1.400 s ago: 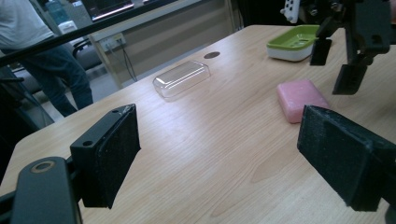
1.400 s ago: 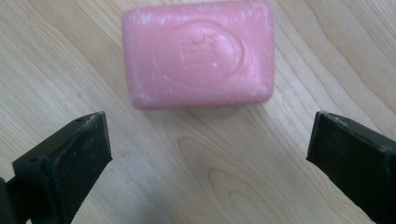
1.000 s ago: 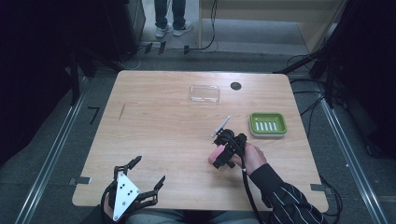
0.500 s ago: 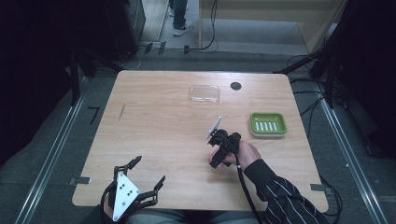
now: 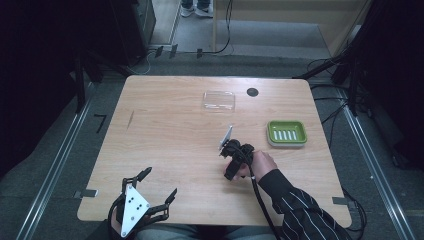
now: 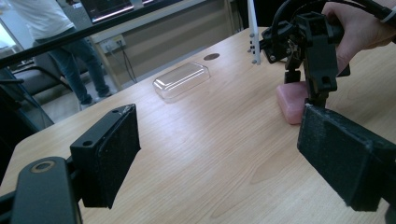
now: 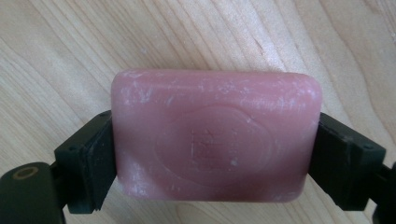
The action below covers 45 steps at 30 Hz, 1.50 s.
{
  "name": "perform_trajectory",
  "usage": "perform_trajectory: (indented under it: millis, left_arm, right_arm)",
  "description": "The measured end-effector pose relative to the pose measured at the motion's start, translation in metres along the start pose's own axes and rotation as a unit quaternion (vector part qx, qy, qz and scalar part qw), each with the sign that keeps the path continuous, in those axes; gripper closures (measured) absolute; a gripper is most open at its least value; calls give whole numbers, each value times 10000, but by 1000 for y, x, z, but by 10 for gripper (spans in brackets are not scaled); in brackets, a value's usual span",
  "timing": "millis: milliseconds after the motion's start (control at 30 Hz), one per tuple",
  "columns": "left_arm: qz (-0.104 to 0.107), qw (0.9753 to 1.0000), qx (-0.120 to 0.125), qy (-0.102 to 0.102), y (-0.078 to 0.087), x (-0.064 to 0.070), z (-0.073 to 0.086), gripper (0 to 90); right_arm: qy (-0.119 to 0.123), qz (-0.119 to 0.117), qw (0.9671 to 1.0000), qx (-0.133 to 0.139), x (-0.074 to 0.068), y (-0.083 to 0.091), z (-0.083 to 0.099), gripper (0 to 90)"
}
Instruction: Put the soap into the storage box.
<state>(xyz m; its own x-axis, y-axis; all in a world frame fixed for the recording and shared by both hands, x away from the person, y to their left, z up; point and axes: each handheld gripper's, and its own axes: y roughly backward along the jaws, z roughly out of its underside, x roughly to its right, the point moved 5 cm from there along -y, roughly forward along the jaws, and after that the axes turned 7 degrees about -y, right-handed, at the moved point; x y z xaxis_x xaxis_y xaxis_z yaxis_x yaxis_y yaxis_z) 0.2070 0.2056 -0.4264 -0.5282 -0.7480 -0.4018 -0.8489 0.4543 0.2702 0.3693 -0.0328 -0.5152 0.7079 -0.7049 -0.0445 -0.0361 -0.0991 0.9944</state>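
Observation:
A pink bar of soap point(image 7: 215, 140) lies flat on the wooden table point(image 5: 165, 130). My right gripper point(image 7: 215, 156) points down at it, one black jaw pressed against each short end, shut on the soap. In the left gripper view the soap point(image 6: 292, 100) rests on the table under the right gripper point(image 6: 310, 91) and the hand holding it. From above, the right gripper point(image 5: 231, 172) stands right of the table's middle and covers the soap. My left gripper point(image 5: 160, 182) waits open at the near left edge, its pads point(image 6: 109, 149) wide apart with nothing between them.
A green soap dish point(image 5: 286, 133) sits to the right of the right gripper. A clear plastic lid point(image 5: 219, 100) lies farther back, beside a round black hole point(image 5: 252, 92) in the tabletop. A person's feet point(image 5: 195, 7) stand beyond the far edge.
The right gripper has shifted a little to the left and tipped down over the soap, which showed pink beside it before. The left gripper has not moved.

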Motion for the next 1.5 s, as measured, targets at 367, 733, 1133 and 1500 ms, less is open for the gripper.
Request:
perform_trajectory:
  millis: [367, 733, 1133, 1500]
  left_arm:
    - [2, 10000, 4, 4, 0, 0, 0, 136]
    - [-1, 10000, 1, 0, 0, 0, 0, 136]
    - [-6, 10000, 3, -4, 0, 0, 0, 136]
    - [-8, 10000, 18, 0, 0, 0, 0, 136]
  right_arm:
    - [77, 32, 10000, -41, 0, -1, 0, 137]
    - [157, 153, 9997, -105, 2, 4, 3, 138]
    - [86, 195, 9998, -65, 6, 14, 11, 138]
    - [-49, 208, 9997, -81, 16, 20, 20, 138]
